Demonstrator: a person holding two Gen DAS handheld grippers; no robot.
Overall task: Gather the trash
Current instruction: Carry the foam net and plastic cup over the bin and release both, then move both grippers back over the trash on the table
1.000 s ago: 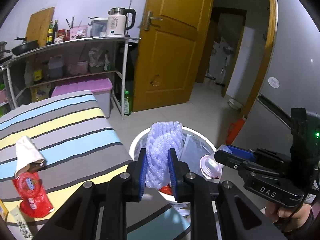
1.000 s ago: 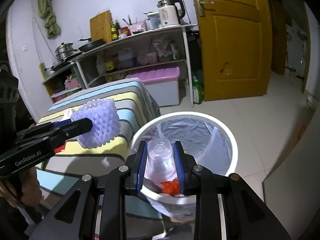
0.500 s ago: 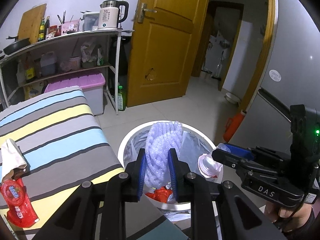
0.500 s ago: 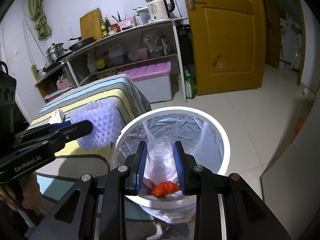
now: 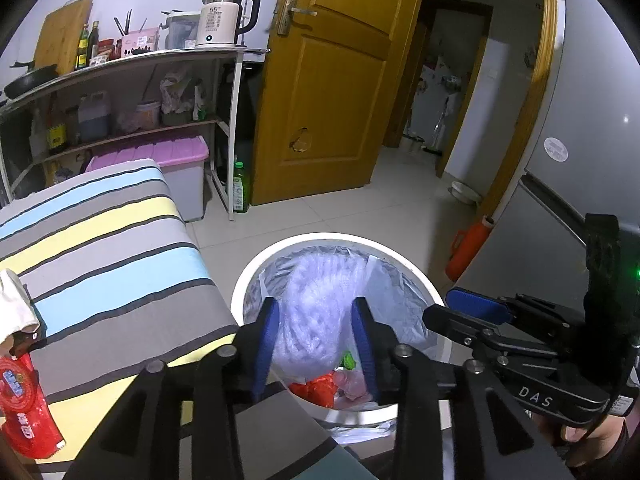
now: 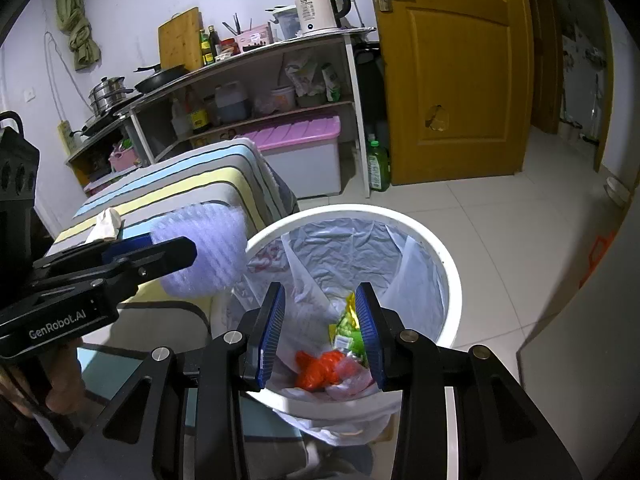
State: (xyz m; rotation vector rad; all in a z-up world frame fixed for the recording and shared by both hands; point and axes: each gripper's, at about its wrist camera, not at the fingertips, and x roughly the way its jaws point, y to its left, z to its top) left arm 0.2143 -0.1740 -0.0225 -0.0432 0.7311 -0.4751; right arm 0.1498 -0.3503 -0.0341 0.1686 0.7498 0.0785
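A white trash bin with a plastic liner stands on the floor beside the striped table. My left gripper has its jaws spread, and the purple foam net, blurred, sits loosely between them over the bin's near edge. My right gripper is open and empty above the bin; it also shows in the left wrist view. A clear plastic cup lies in the bin with red and green wrappers.
The striped table carries a red snack packet and a crumpled tissue. A shelf rack, a pink-lidded box, a green bottle and a yellow door stand behind. A fridge is at the right.
My right gripper opened and the plastic cup dropped into the bin. My left gripper's jaws opened around the foam net, which looks blurred. Both grippers moved further over the bin.
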